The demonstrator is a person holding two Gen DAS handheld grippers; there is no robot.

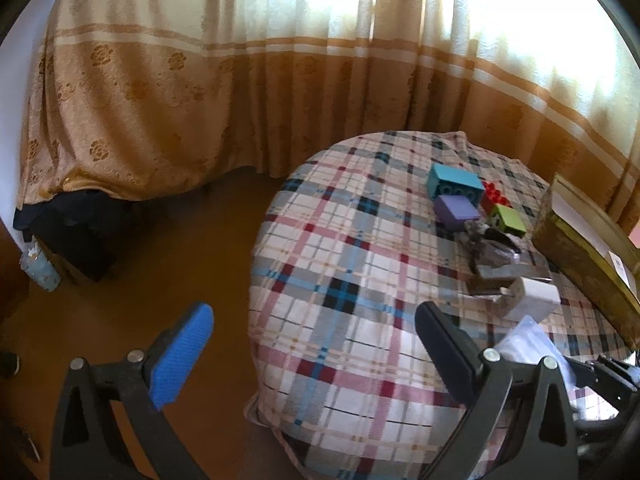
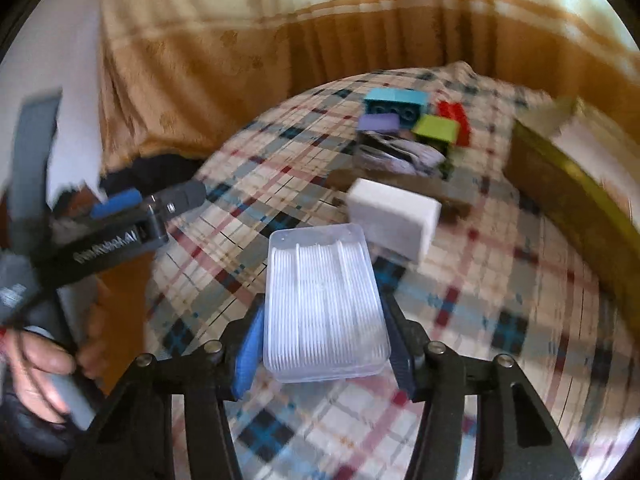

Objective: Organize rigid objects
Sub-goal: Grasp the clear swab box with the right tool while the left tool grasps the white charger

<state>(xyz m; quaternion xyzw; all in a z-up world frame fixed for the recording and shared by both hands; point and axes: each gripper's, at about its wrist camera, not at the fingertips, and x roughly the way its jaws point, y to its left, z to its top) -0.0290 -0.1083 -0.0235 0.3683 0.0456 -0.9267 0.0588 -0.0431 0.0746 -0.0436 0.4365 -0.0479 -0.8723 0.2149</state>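
My right gripper [image 2: 324, 344] is shut on a clear plastic box of cotton swabs [image 2: 324, 304] and holds it above the plaid-covered table [image 2: 500, 280]. My left gripper [image 1: 316, 340] is open and empty, off the table's left edge; it also shows in the right wrist view [image 2: 152, 204]. On the table lie a white adapter [image 1: 532, 298] [image 2: 394, 218], a teal brick [image 1: 454, 184] [image 2: 394, 102], a purple block [image 1: 456, 210] [image 2: 378, 122], a green block [image 1: 508, 220] [image 2: 436, 128], a red brick [image 1: 494, 194] [image 2: 454, 114] and a dark crumpled packet [image 1: 494, 250] [image 2: 400, 152].
A gold-edged cardboard box [image 1: 588, 236] [image 2: 568, 172] stands at the table's right side. Orange floral curtains [image 1: 160, 100] hang behind. A patterned cup [image 1: 40, 270] and dark cloth [image 1: 76, 224] lie on the brown floor at the left.
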